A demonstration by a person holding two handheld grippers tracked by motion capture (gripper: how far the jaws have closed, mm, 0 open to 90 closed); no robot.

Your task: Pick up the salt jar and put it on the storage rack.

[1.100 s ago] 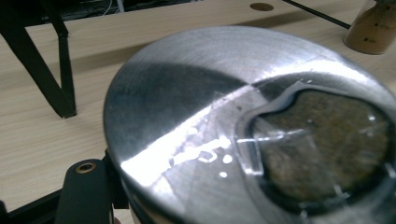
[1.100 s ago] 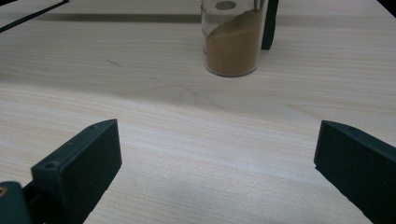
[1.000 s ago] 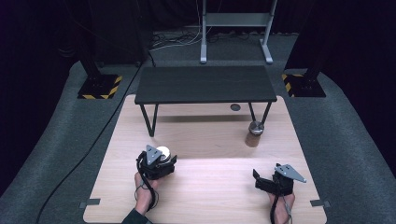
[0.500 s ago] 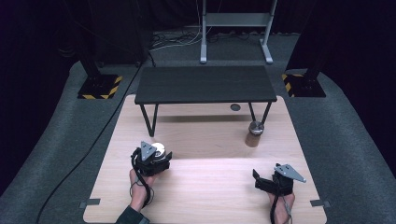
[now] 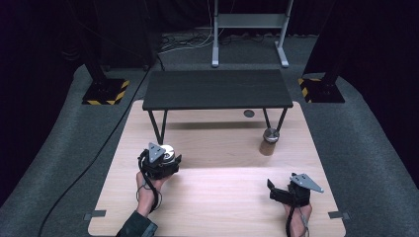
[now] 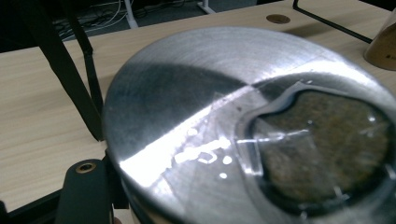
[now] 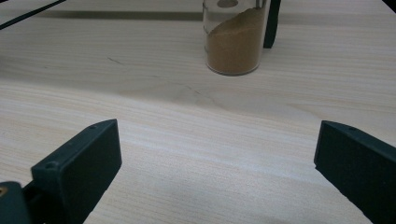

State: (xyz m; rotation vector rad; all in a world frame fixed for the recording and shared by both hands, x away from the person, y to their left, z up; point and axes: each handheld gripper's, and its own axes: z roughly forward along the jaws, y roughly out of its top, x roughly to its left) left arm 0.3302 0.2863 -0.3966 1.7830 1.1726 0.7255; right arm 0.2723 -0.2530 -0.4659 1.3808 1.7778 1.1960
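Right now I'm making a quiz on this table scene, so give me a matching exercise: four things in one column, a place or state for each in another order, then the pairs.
Things:
1. left tool
2. right tool
3. spice jar
4. small black table

Places or states:
A. jaws wide apart over bare wood
B. stands on the far part of the wooden tabletop
C. shut on a jar with a metal lid
D. stands upright beside a black table leg

Pairs: 1-C, 2-A, 3-D, 4-B
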